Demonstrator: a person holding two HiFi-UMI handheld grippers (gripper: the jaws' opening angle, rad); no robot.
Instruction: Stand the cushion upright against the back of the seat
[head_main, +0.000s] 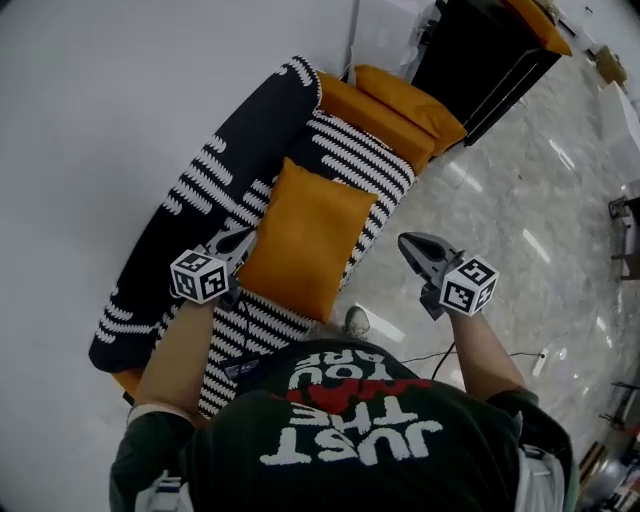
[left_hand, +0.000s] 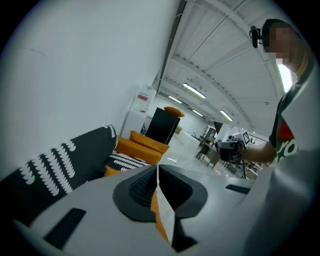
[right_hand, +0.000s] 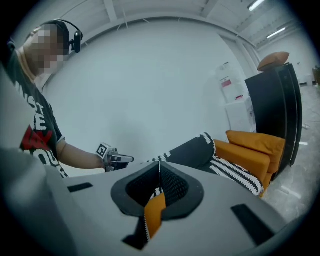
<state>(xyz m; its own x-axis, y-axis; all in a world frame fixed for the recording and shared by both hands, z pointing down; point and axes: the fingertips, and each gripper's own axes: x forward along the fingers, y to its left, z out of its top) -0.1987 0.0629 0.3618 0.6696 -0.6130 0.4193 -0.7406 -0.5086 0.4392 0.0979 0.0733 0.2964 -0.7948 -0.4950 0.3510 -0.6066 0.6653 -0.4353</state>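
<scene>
Cushion (head_main: 305, 235), orange, lies in your head view on the striped seat (head_main: 365, 160) with its broad face turned up and its left edge alongside the black backrest (head_main: 215, 180); I cannot tell whether it leans on that backrest. Your left gripper (head_main: 240, 240) hangs just beside the cushion's left edge, and your right gripper (head_main: 412, 243) is off to the right, above the shiny floor (head_main: 520, 220) and apart from the cushion. An orange bolster (head_main: 400, 105) sits at the far end of the seat, with a black cabinet (head_main: 490, 60) behind it

In your left gripper view, the left gripper (left_hand: 158, 170) has its jaws pressed together at the tips with nothing between them; a strip of the cushion (left_hand: 156, 216) shows below the tips, and the backrest (left_hand: 55, 165) runs along the left

In your right gripper view, the right gripper (right_hand: 159, 165) likewise has its jaws closed tip to tip and empty, with the cushion (right_hand: 156, 210) showing through the gap beneath and the left gripper (right_hand: 120, 160) beyond
</scene>
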